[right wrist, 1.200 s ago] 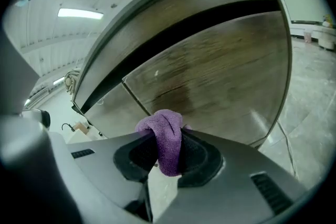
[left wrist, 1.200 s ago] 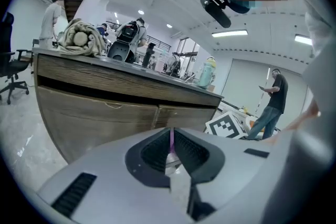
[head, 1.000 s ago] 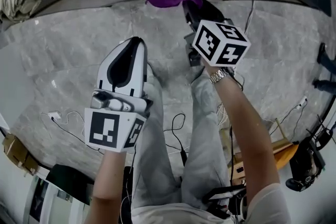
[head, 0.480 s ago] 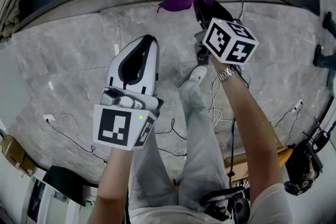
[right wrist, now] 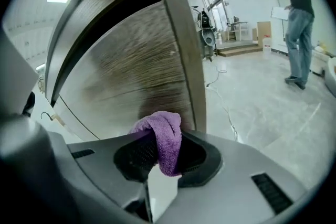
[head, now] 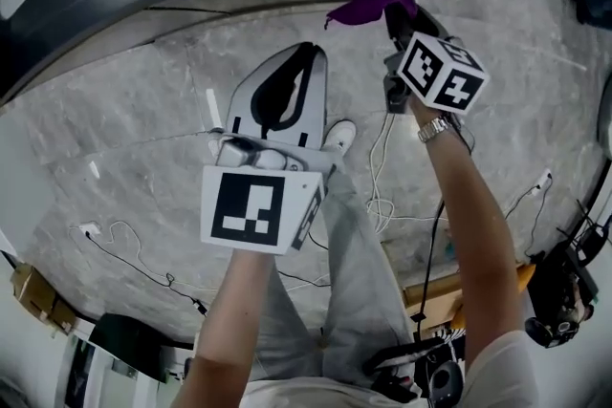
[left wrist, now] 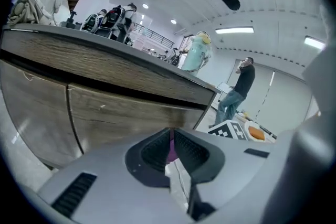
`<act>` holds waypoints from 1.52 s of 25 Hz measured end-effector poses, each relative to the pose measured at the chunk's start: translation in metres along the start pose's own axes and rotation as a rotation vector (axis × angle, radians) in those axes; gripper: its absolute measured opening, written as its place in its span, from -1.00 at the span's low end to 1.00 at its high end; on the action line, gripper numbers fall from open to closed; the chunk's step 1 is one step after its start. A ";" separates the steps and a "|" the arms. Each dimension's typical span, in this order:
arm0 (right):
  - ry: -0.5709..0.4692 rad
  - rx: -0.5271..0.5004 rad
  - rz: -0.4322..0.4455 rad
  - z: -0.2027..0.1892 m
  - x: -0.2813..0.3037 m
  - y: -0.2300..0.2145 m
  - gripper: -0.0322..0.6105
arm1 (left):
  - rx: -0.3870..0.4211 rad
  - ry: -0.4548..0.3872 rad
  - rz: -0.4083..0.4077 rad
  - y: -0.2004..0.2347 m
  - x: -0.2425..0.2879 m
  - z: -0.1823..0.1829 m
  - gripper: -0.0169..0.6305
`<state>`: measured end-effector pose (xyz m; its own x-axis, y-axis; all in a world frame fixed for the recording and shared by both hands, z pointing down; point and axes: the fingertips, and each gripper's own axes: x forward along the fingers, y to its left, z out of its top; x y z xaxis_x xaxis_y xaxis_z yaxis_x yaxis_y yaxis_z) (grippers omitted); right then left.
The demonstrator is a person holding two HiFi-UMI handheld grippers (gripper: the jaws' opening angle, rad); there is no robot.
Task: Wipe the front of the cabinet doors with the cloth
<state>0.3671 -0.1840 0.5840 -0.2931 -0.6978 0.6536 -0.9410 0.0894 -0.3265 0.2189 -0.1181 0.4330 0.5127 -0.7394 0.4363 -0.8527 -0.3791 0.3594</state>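
Right gripper point(right wrist: 167, 157) pinches purple cloth point(right wrist: 164, 134); cabinet door point(right wrist: 131, 65) just ahead, far side. Left gripper point(left wrist: 171, 150) closed, empty, farther from door.

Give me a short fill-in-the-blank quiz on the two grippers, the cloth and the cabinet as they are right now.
1. The cloth clamped in the right gripper is ____ in colour.
2. The left gripper holds nothing, and its jaws are ____.
3. The cabinet door in front of the cloth has a ____-grain surface.
4. In the head view, the watch sits on the person's ____ wrist.

Missing words: purple; shut; wood; right.
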 end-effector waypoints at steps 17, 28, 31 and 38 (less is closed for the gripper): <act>0.065 0.020 0.092 -0.090 0.031 0.170 -0.64 | 0.007 0.064 0.023 0.109 -0.064 -0.017 -0.86; 0.103 -0.021 0.142 -0.119 0.108 0.258 -0.64 | -0.011 0.066 0.150 0.191 -0.112 -0.026 -0.86; 0.109 -0.009 0.140 -0.111 0.119 0.244 -0.64 | -0.020 0.064 0.171 0.195 -0.111 -0.032 -0.87; 0.144 -0.091 0.119 -0.097 0.119 0.175 -0.64 | -0.061 0.046 0.167 0.162 -0.066 -0.045 -0.87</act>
<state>0.1516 -0.1823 0.6707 -0.4185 -0.5698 0.7072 -0.9076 0.2340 -0.3485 0.0511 -0.1060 0.4992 0.3697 -0.7624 0.5310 -0.9193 -0.2174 0.3279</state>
